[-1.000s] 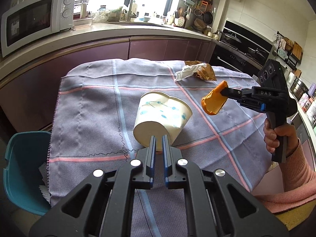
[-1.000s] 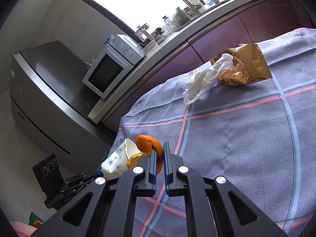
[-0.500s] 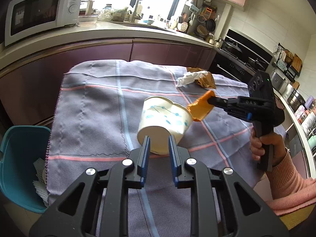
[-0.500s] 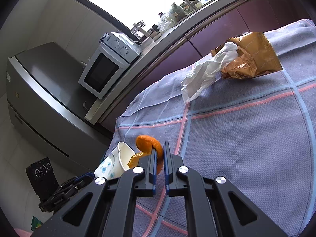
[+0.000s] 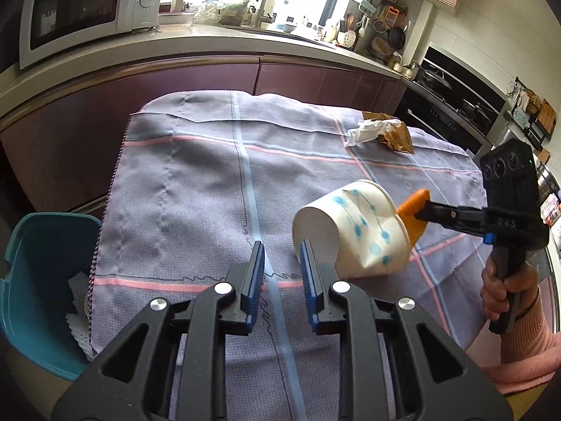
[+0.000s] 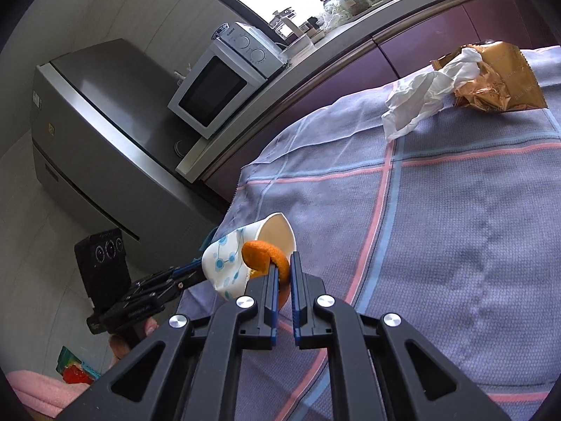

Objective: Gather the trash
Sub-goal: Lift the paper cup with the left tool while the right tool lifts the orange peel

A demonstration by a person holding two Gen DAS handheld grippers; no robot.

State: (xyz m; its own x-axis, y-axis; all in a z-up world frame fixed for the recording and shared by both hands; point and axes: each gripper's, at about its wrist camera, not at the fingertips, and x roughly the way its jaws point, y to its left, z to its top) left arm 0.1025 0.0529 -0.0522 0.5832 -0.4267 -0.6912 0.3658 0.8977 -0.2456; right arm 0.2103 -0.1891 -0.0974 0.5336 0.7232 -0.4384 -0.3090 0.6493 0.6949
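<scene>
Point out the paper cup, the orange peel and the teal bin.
paper cup (image 5: 354,231), left wrist view, on its patterned side wall.
orange peel (image 6: 261,256), right wrist view, on its outer skin.
teal bin (image 5: 38,280), left wrist view, on its inner wall.

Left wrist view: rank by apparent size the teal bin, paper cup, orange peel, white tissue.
1. Teal plastic bin
2. White paper cup with blue dots, near the camera
3. Crumpled white tissue, farther off
4. Orange peel, partly hidden, so unsure

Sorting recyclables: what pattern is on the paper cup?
White paper cup with light-blue dots joined by thin lines, clearest in the left wrist view.
</scene>
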